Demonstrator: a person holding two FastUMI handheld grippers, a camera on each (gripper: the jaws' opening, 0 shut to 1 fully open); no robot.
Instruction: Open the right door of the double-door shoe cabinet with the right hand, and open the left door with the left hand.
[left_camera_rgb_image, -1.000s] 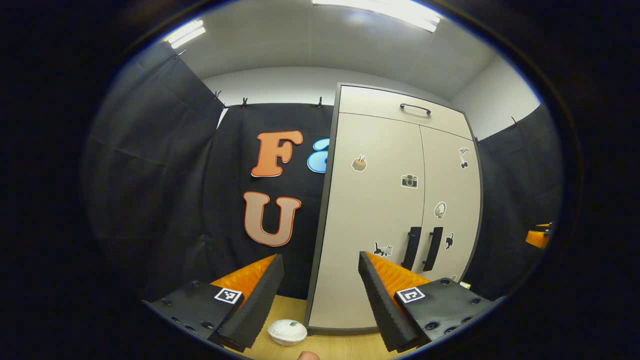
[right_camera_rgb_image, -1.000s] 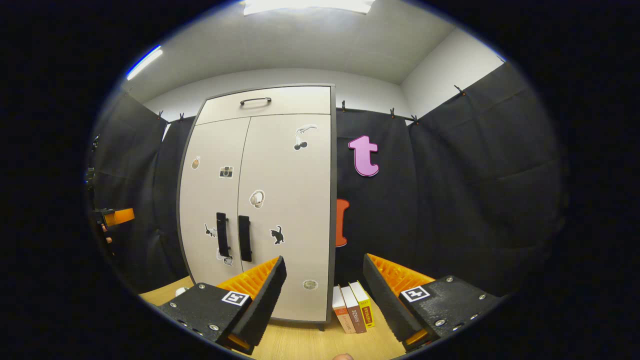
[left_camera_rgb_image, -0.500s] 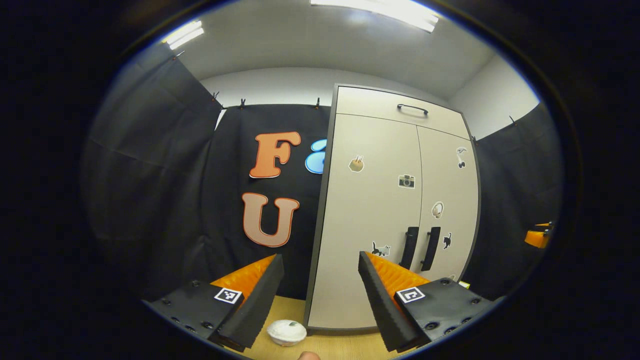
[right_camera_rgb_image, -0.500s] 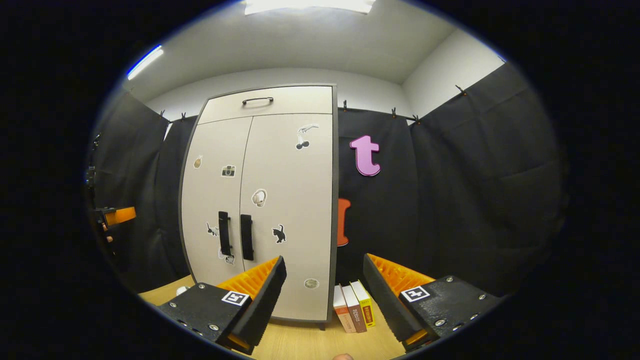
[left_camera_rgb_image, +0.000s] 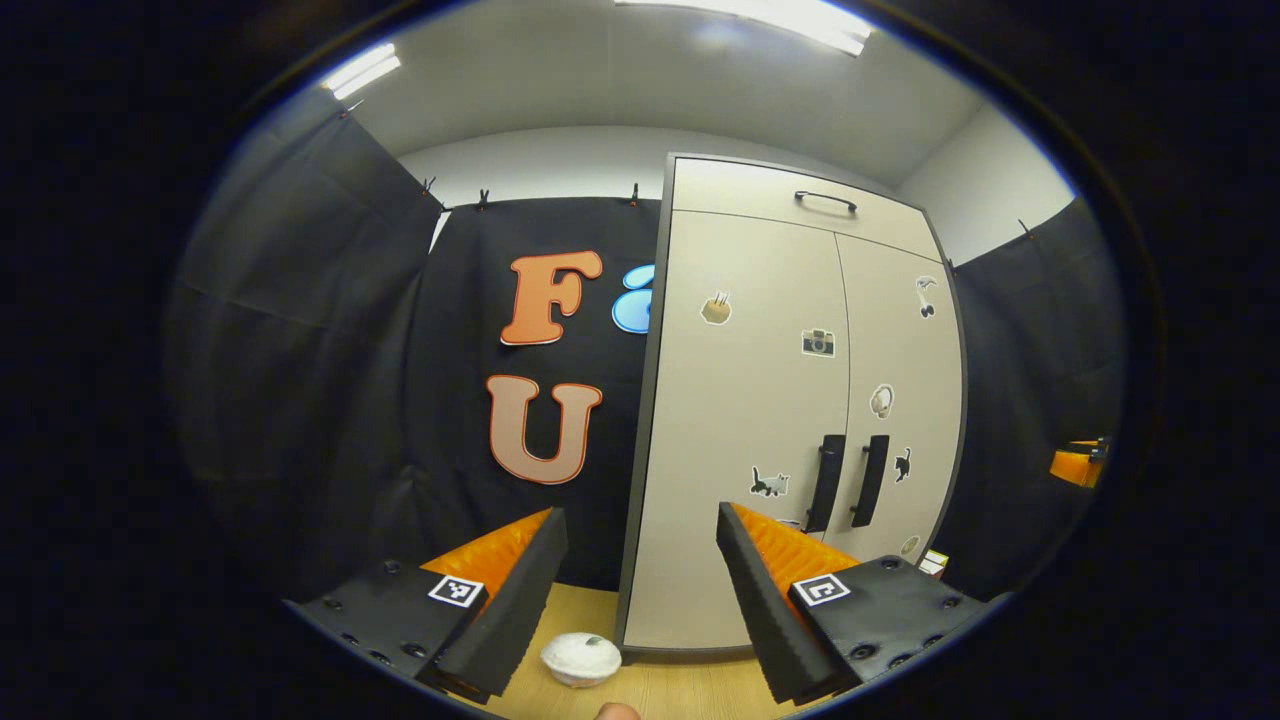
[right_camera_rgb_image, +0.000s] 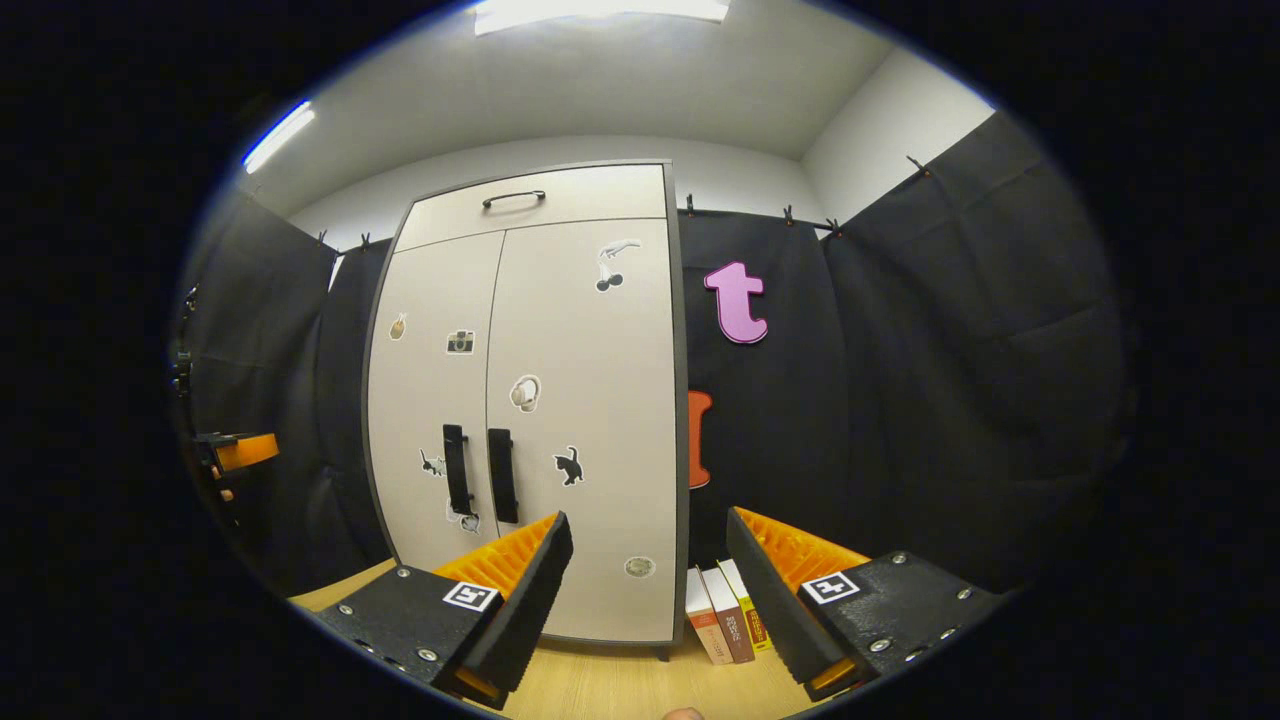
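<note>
Left gripper (left_camera_rgb_image: 640, 590) and right gripper (right_camera_rgb_image: 648, 590): jaws spread wide, holding nothing, well short of the cabinet (right_camera_rgb_image: 560, 420). Both doors are shut, upright on the wooden bench (right_camera_rgb_image: 600, 690). Since a second ago the cabinet looms slightly larger. Smooth pale doors, two slim dark handles (right_camera_rgb_image: 502, 476) side by side.

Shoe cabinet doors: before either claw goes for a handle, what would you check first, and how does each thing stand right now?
1. Both doors shut, right door and left door: ok.
2. Right handle and left handle unobstructed: ok.
3. Right claw open, holding nothing: ok.
4. Left claw open, holding nothing: ok.
5. Claws at the handles: not ok, both stand off.
6. Books clear of the right door's swing: cannot tell.
</note>
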